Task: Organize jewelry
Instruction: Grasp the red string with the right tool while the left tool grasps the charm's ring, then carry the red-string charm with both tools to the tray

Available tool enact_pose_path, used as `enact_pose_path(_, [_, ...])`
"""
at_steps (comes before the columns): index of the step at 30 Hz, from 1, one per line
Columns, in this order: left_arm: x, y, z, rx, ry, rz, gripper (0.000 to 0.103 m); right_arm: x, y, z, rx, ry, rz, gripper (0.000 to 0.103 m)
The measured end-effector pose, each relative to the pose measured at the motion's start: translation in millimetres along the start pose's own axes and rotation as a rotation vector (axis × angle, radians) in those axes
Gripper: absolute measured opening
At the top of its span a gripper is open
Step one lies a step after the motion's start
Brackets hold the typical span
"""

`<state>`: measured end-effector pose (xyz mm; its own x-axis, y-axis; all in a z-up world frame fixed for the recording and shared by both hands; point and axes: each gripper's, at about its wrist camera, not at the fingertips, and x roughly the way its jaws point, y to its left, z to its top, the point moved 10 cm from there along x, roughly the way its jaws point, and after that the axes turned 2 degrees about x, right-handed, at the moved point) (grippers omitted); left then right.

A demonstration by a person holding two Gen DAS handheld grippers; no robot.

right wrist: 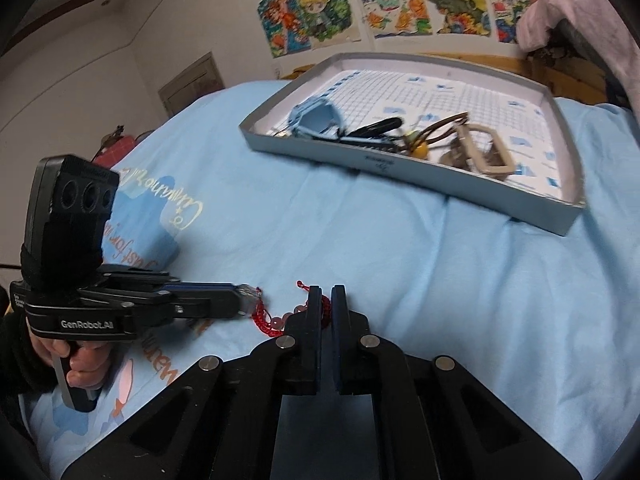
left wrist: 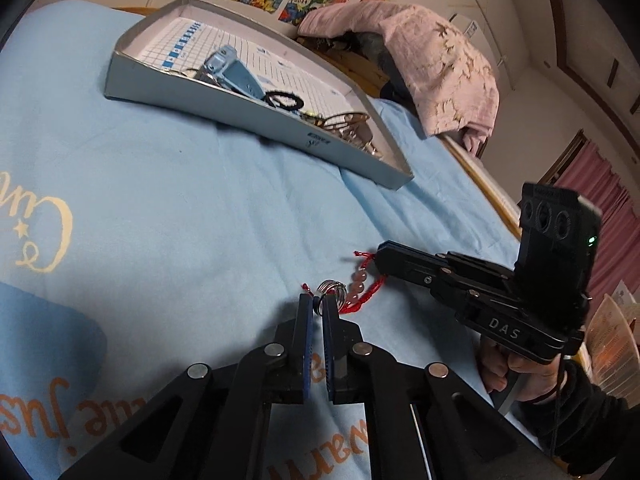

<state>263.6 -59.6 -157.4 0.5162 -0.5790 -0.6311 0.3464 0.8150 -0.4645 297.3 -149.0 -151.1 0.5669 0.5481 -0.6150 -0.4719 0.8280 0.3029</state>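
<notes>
Red cord bracelet (left wrist: 360, 292) with pink beads lies on light blue bedsheet (left wrist: 180, 184), stretched between both grippers; left gripper (left wrist: 316, 304) pinched closed on silver ring (left wrist: 330, 289) at one end of bracelet; right gripper (right wrist: 327, 300) clamped on red cord at other end; grey tray (right wrist: 420, 168) with more jewelry sits further back on sheet, well apart.

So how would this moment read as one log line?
left gripper: shut on silver ring | right gripper: shut on red bracelet | tray: untouched
</notes>
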Motion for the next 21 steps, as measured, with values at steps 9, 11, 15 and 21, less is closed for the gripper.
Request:
enact_pose_path(9, [-8, -3, 15, 0.013, -0.055, -0.002, 0.005, -16, -17, 11, 0.006, -0.078, -0.09, 0.004])
enact_pose_path(11, [-12, -1, 24, 0.009, -0.08, 0.011, 0.005, -21, -16, 17, -0.016, -0.097, -0.106, 0.004])
enact_pose_path(15, [-17, 6, 39, 0.008, -0.124, 0.059, 0.005, -30, -13, 27, -0.053, -0.134, -0.129, 0.003])
enact_pose_path(21, [-26, 19, 68, -0.025, -0.205, 0.091, 0.005, -40, -6, 49, -0.085, -0.182, -0.127, 0.003])
